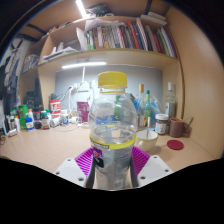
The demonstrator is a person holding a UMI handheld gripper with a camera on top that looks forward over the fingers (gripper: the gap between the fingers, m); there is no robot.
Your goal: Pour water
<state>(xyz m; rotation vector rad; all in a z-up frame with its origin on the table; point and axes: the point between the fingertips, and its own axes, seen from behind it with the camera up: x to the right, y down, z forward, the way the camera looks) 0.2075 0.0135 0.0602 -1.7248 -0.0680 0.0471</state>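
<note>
A clear plastic bottle (113, 122) with a yellow screw cap (112, 79) is standing upright between the tongs (112, 160), above the pale wooden tabletop (40, 148). Water is filling about its lower half. The purple ribbed pads (89, 158) are pressing on both its sides, so the tongs are pinching it. Beyond it, small jars (162, 124) and bottles are standing along the wall, and books (125, 37) are filling a shelf above.

Warm, dimmish light falls from a glaring ceiling strip (80, 8) and an under-shelf lamp (84, 65), while my fisheye view bends the edges.
</note>
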